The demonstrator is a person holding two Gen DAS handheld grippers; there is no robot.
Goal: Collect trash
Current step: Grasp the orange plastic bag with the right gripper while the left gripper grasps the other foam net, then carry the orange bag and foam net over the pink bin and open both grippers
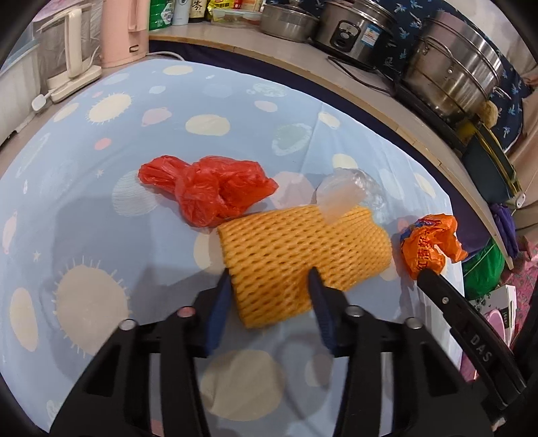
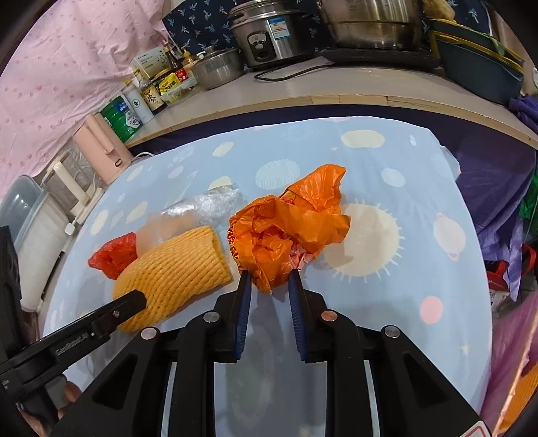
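Note:
A yellow foam net sleeve (image 1: 296,248) lies on the light blue patterned cloth (image 1: 84,218). My left gripper (image 1: 269,279) is shut on its near end, one blue pad at the net's left edge and the other pressed into its mesh. A crumpled orange plastic bag (image 2: 289,222) lies to the right of the net (image 2: 178,265). My right gripper (image 2: 269,277) is shut on the bag's lower tip. A red plastic bag (image 1: 212,188) and a clear plastic wrapper (image 1: 349,195) lie behind the net, untouched. The orange bag (image 1: 427,245) also shows in the left wrist view.
Beyond the cloth a counter (image 2: 302,87) runs along the back with a rice cooker (image 2: 265,33), steel pots (image 1: 450,74), bottles and cans (image 2: 151,94). A pink kettle (image 1: 124,30) and a white appliance (image 1: 67,50) stand at the far left. Bags crowd the right edge (image 2: 497,201).

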